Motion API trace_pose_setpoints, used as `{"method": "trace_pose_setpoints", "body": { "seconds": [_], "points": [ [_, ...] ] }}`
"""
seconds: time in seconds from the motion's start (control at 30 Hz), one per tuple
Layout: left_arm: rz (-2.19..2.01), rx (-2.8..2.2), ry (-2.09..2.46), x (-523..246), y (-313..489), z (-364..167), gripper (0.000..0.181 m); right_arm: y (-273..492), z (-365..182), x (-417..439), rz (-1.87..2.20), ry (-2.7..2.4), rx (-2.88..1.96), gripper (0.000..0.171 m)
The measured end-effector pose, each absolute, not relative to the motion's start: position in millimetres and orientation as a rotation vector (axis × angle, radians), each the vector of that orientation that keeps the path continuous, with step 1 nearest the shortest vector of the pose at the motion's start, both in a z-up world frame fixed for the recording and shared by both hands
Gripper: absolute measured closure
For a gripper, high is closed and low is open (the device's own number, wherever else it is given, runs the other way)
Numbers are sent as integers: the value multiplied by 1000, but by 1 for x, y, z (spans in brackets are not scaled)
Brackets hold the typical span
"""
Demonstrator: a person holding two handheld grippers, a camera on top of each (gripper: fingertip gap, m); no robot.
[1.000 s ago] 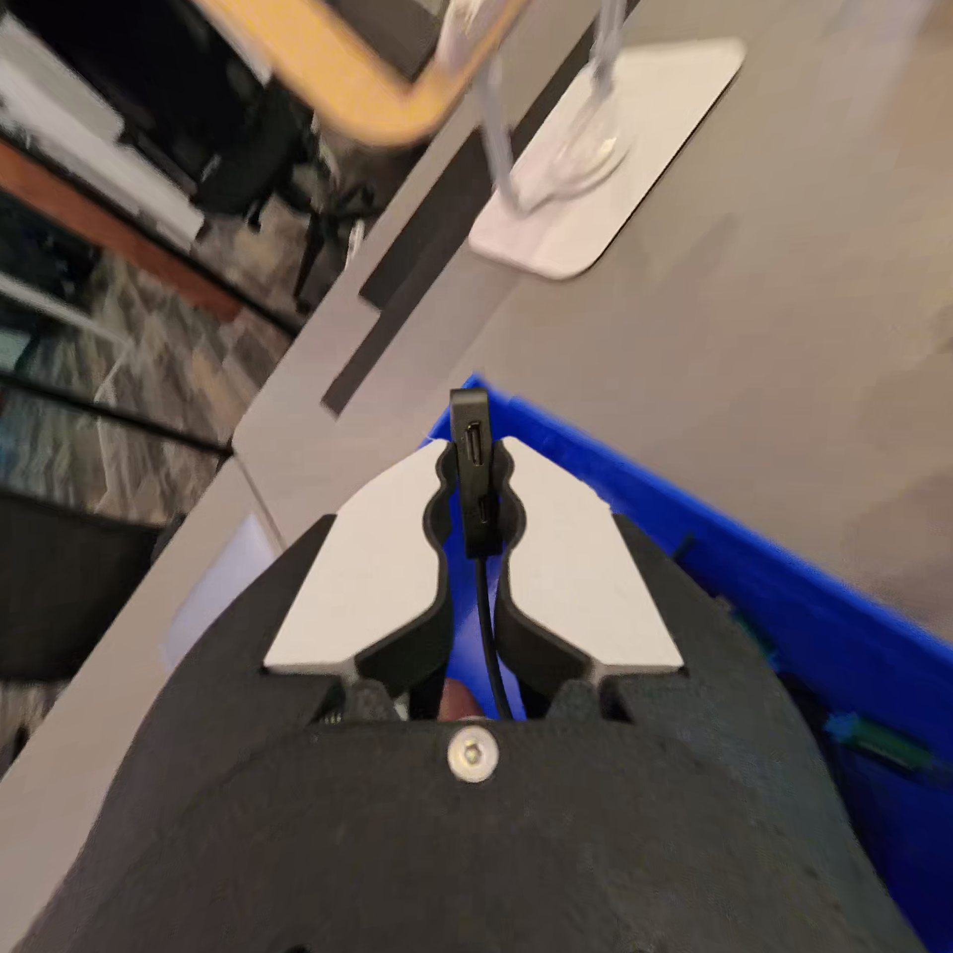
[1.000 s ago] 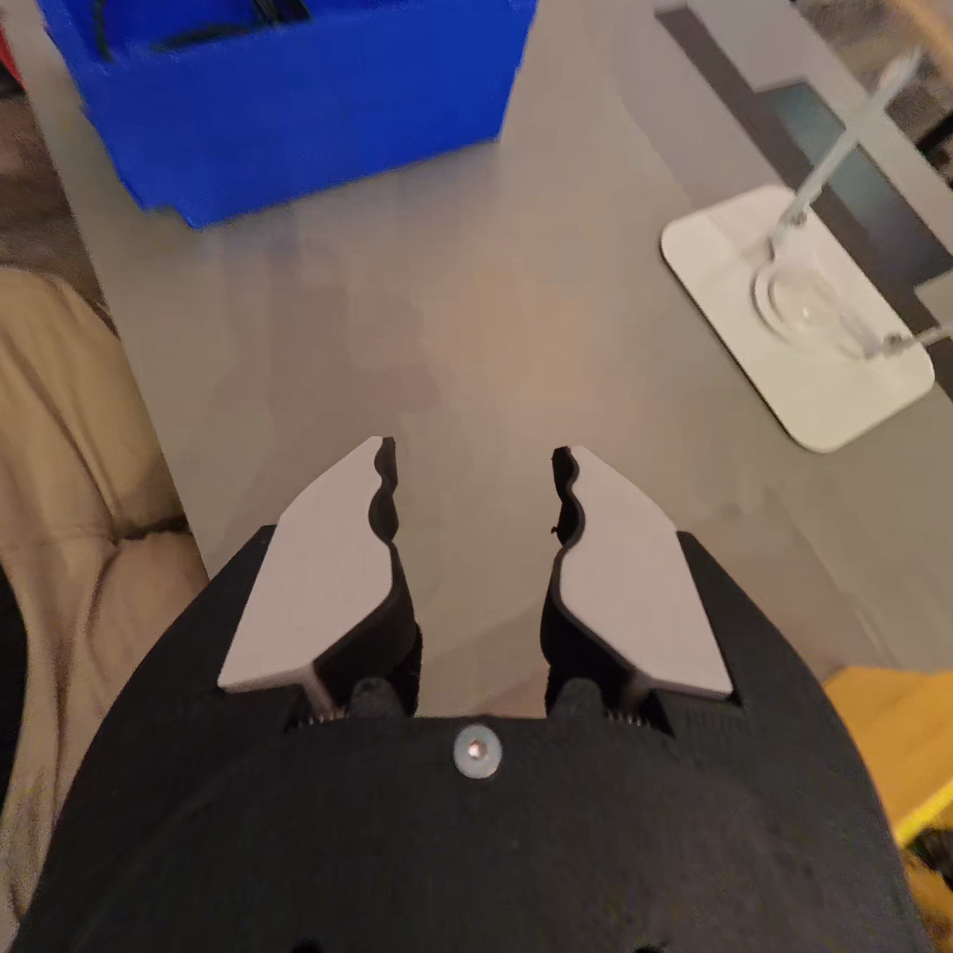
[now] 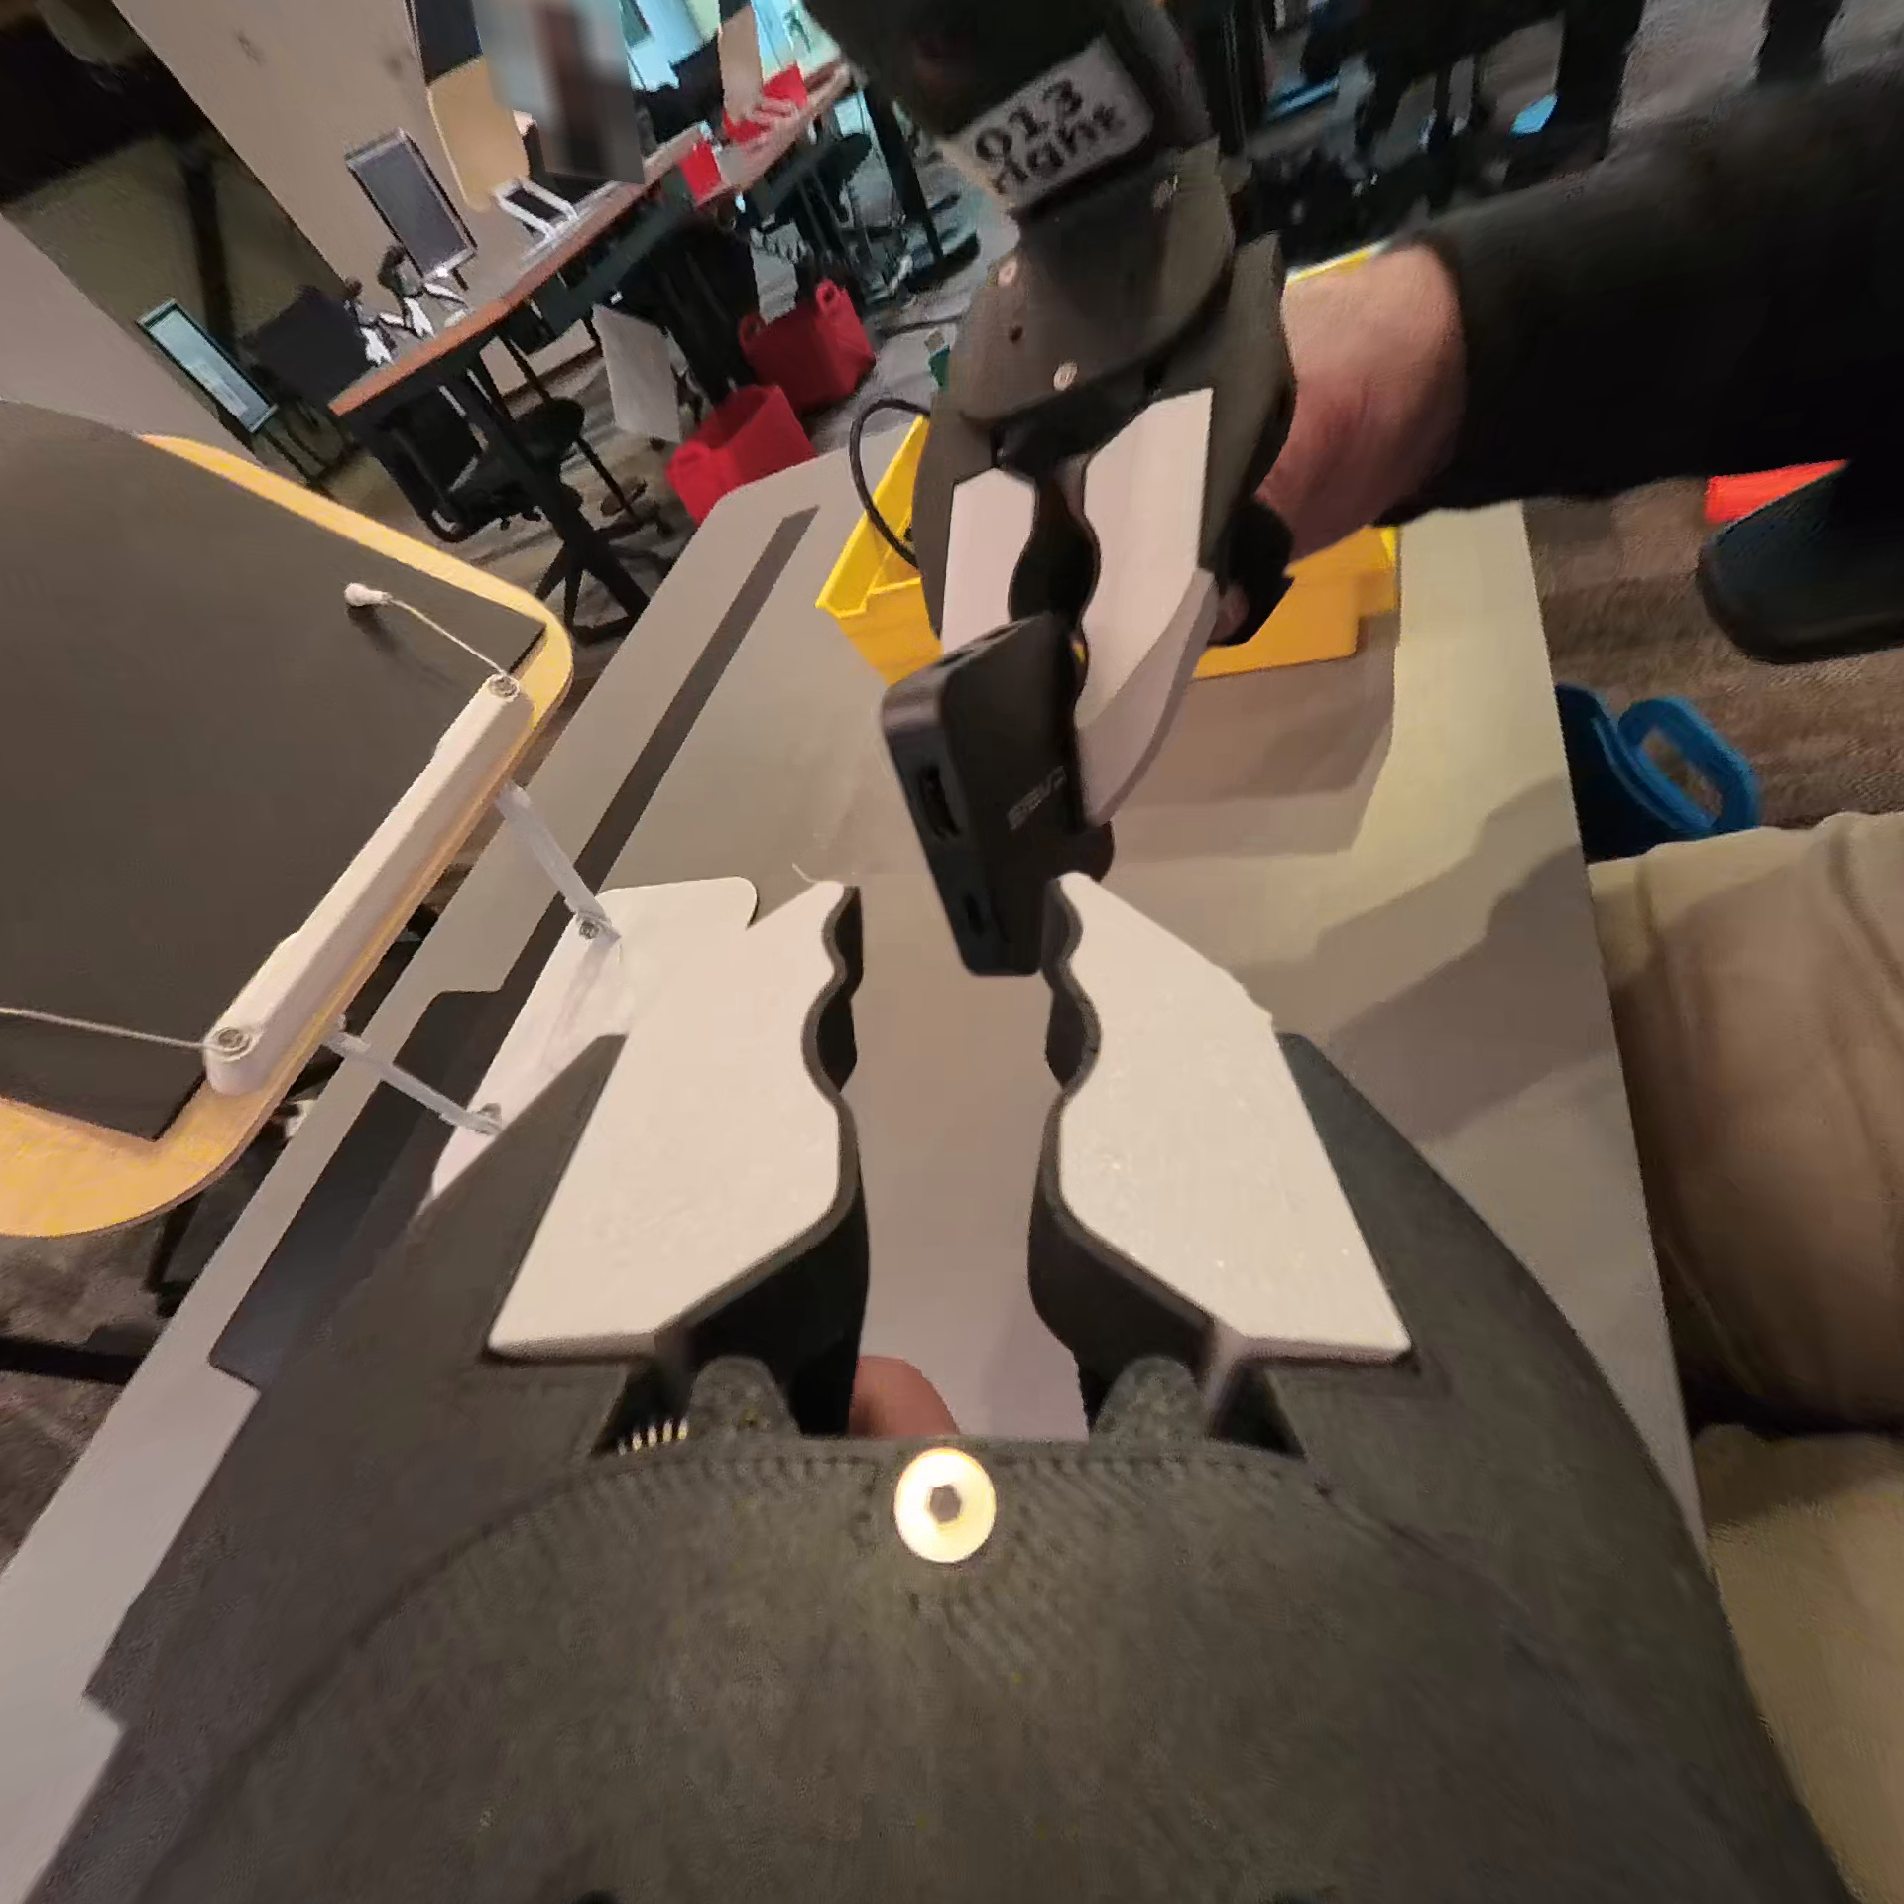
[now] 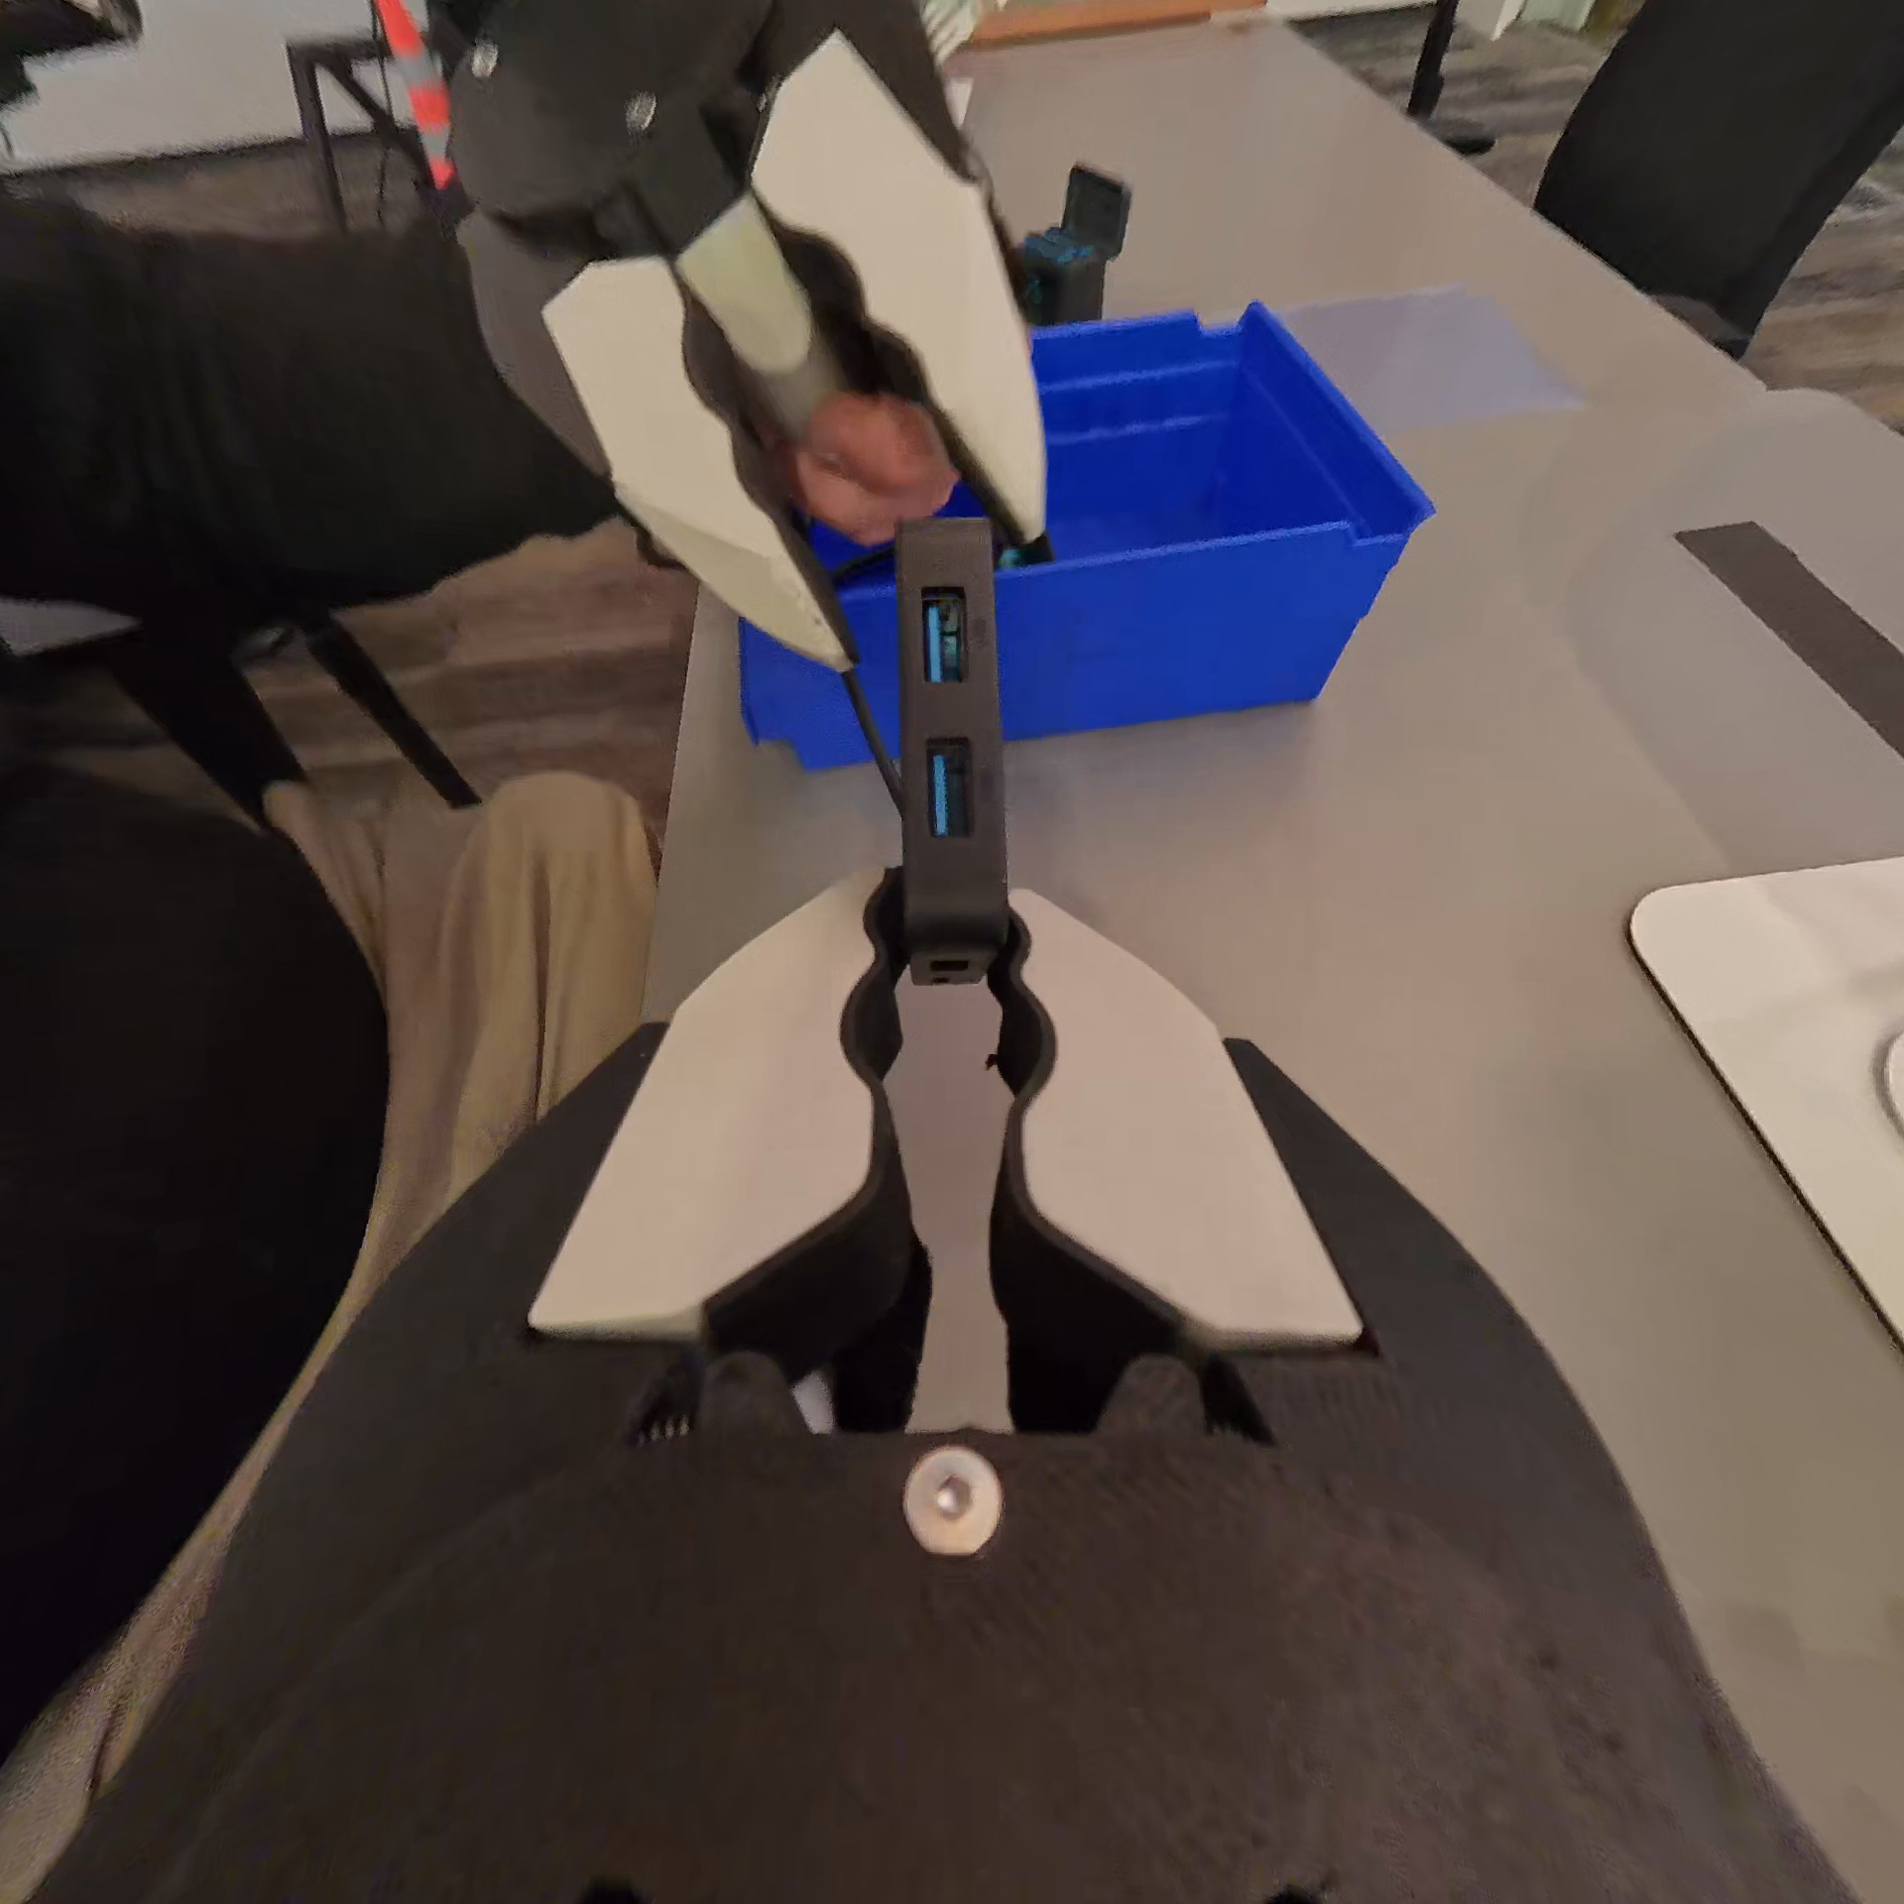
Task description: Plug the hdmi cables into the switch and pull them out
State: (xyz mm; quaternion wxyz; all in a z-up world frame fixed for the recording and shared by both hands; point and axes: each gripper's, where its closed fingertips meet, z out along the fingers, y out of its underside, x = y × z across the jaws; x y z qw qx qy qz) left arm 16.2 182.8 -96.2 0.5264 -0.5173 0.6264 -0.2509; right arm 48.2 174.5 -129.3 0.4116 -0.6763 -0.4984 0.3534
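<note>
The black switch (image 4: 950,721) is a slim box with two blue ports on its side and a thin black cable (image 4: 876,742) at its far end. My right gripper (image 4: 950,907) is shut on its near end and holds it above the grey table (image 4: 1339,979). My left gripper (image 4: 932,577) faces it, open, with the switch's far end between its spread fingertips. In the left wrist view my left gripper (image 3: 953,896) is open and the switch (image 3: 989,783) hangs just past its tips, held by my right gripper (image 3: 1061,659).
A blue bin (image 4: 1185,639) stands on the table behind the switch. A yellow bin (image 3: 886,608) sits at the table's far end. A white stand base (image 4: 1803,1030) lies to the right, carrying a dark board (image 3: 206,721). A person's beige-clad legs (image 4: 495,979) are beside the table. Across from one pair of fingers to the other is roughly 5 centimetres.
The switch has passed from my left gripper to my right one. My left gripper has opened and my right has shut on the switch. Both grippers have turned to face each other.
</note>
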Motion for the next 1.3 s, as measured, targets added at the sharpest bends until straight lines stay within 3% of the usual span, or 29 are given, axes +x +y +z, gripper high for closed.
{"method": "trace_pose_setpoints", "body": {
  "seconds": [0.17, 0.4, 0.6, 0.73, 0.9, 1.3],
  "points": [
    [-554, -1268, 1567, 26, 174, -106, 145, 161, -145, 52, 737, -1461, -1778, 158],
    [-632, -1451, 1602, 40, 167, -137, 167, 172, -147, 54, 512, -1460, -1771, 154],
    [-932, -1680, 1391, 40, 178, -132, 167, 189, -124, 67, -28, -1431, -1523, 102],
    [-1121, -1772, 1344, 41, 173, -135, 168, 185, -138, 65, -441, -1573, -1324, 98],
    [-1193, -1864, 1347, 42, 166, -145, 168, 194, -150, 60, -631, -1584, -1257, 83],
    [-1251, -1896, 1342, 51, 159, -158, 167, 196, -180, 51, -547, -1614, -1384, 92]
  ]
}}
